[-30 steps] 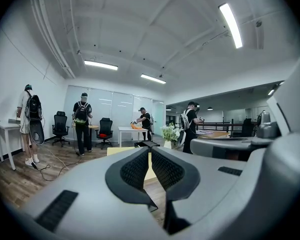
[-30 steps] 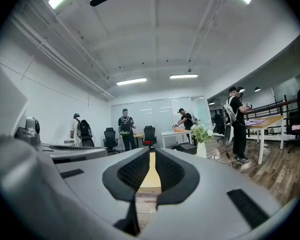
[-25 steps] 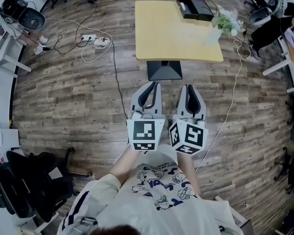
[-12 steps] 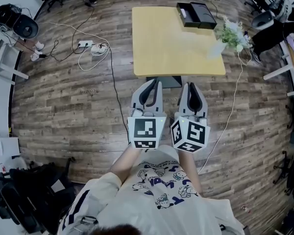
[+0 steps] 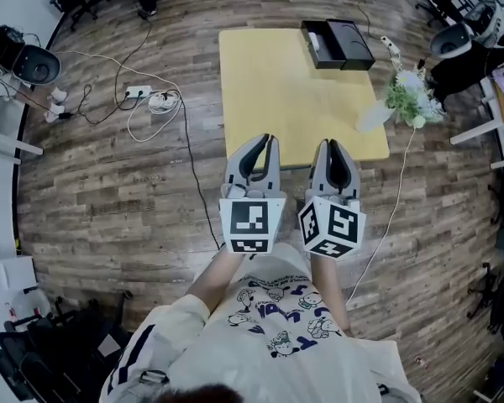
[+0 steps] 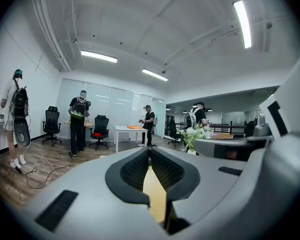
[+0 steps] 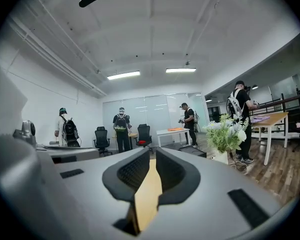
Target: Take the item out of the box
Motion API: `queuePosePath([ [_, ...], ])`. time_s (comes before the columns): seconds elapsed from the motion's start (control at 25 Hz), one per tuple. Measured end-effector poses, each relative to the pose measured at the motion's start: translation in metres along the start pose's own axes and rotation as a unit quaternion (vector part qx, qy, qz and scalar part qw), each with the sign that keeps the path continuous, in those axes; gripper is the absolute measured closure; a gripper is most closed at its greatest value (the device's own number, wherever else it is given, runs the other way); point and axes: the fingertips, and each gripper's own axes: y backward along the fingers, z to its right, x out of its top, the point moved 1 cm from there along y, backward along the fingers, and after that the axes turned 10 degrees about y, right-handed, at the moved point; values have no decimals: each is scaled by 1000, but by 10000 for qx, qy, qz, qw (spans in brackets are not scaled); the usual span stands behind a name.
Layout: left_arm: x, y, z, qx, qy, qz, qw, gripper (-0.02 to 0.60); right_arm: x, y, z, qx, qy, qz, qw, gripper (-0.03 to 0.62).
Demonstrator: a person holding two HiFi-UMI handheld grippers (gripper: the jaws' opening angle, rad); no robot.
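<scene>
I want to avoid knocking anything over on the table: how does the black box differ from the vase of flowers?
The black box lies low, flat and open, while the vase of flowers stands tall. The box is dark, the vase is white with green and white blooms. The box sits at the far right corner of the table, the vase at its right edge, nearer the person. Both rest on the same yellow table.

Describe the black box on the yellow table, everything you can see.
The black box lies open at the far right corner of the yellow table, flat, as two shallow rectangular halves side by side. It looks rigid and matte. The left half holds a pale item, too small to identify; the right half looks dark inside. Only the table touches it.
</scene>
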Motion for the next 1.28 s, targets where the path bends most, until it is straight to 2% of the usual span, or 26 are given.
queuePosePath([
  [0.24, 3, -40, -24, -21, 29, -102, 9999, 552, -4, -45, 4, -54, -14, -130, 9999, 549],
  [0.52, 1, -72, -43, 139, 143, -277, 9994, 552, -16, -78, 14, -42, -53, -427, 9991, 549],
  [0.96, -5, -135, -67, 491, 198, -468, 9975, 552, -26, -160, 30, 255, 70, -592, 9979, 549],
  [1.28, 2, -200, -76, 571, 277, -512, 9967, 552, -28, -228, 45, 468, 152, -703, 9963, 549],
])
